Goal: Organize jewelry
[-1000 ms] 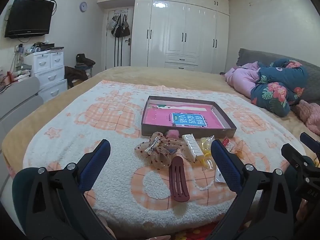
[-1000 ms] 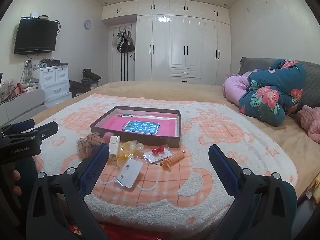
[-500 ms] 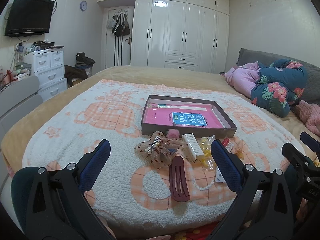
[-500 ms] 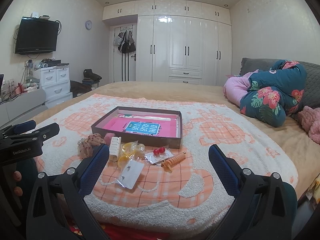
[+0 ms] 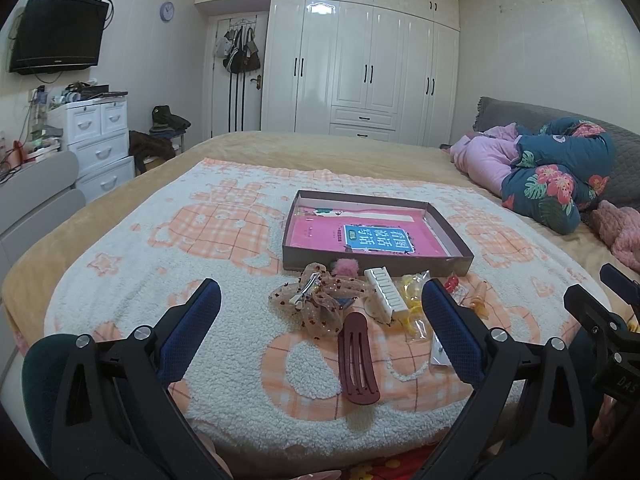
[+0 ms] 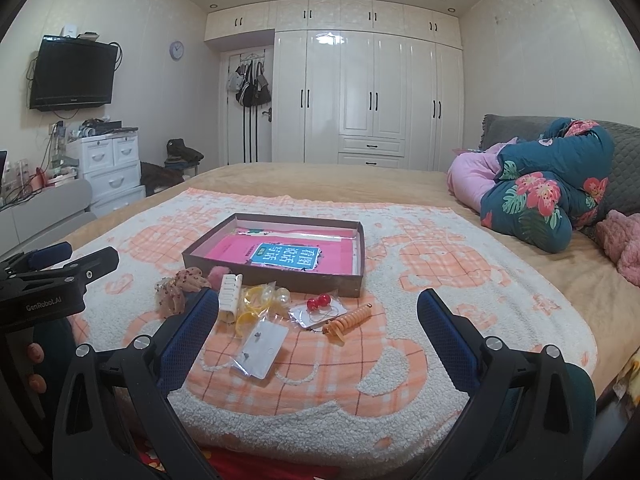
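A shallow brown box (image 5: pixel 460 242) (image 6: pixel 280 276) with a pink booklet inside lies on the bed blanket. In front of it are scattered hair accessories: a dark red clip (image 5: pixel 357 362), a dotted tulle bow (image 5: pixel 320 304) (image 6: pixel 176 288), a white comb clip (image 5: pixel 386 293) (image 6: pixel 231 296), yellow rings (image 6: pixel 256 306), red cherries in a clear bag (image 6: pixel 319 303), an orange spiral (image 6: pixel 347 320) and a small clear packet (image 6: pixel 262 346). My left gripper (image 5: pixel 320 322) is open, short of the red clip. My right gripper (image 6: pixel 316 326) is open, near the packet and spiral, touching nothing.
The white and orange blanket (image 5: pixel 160 248) covers the near end of a tan bed. A rolled floral quilt (image 6: pixel 544 196) and pink bedding lie far right. A white drawer unit (image 5: pixel 100 140) and grey chair stand left; wardrobes (image 6: pixel 372 100) fill the back wall.
Both views have barely shifted; the right gripper edged slightly forward. Nothing on the blanket has moved and both grippers stay open.
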